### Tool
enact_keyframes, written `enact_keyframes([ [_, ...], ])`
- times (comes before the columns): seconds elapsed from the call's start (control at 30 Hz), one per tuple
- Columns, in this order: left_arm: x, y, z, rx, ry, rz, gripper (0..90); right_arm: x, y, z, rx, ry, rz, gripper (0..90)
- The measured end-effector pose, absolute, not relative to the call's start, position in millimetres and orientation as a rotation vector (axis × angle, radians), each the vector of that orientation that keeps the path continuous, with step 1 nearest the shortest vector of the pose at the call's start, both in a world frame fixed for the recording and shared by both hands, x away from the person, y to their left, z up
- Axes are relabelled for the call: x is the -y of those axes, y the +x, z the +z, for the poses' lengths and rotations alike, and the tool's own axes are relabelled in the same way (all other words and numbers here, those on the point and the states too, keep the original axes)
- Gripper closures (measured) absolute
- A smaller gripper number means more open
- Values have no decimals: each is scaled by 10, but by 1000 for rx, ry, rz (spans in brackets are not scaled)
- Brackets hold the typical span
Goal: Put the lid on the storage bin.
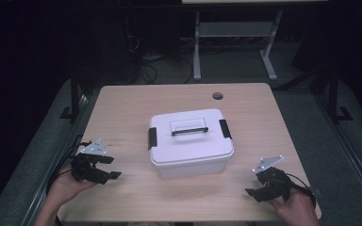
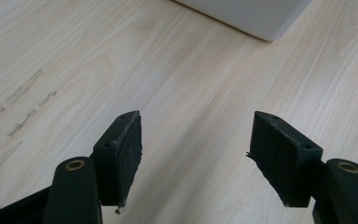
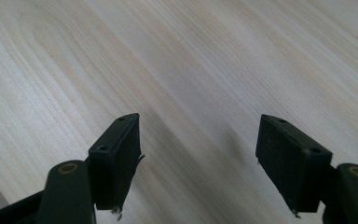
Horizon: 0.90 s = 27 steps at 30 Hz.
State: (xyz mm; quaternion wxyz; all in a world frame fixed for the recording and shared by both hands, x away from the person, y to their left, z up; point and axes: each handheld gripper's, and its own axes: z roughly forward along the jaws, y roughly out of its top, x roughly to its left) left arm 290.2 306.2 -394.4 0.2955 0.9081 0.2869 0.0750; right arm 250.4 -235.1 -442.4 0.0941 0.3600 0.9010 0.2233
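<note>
A white plastic box (image 1: 191, 143) with a lid, a handle on top and a black latch on each side stands in the middle of the wooden table (image 1: 136, 101). My left gripper (image 1: 113, 167) is at the near left of the table, open, its tips toward the box, nothing between its fingers (image 2: 121, 161). A lower corner of the box (image 2: 261, 16) shows at the top of the left gripper view. At the near right, my right gripper (image 1: 254, 187) is open over bare wood, with nothing between its fingers (image 3: 116, 158).
A round cable hole (image 1: 218, 96) sits near the table's far right edge. Behind the table stand a desk frame (image 1: 235, 42) and cables on a dark floor. Bare wood lies between each gripper and the box.
</note>
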Motion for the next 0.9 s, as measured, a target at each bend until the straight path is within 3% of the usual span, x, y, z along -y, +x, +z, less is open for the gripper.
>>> enact_keyframes([
  [0.9,-3285,2790,-4000,-818,2392,229,320,2346,2504,-4438,-2678,1067,657,299],
])
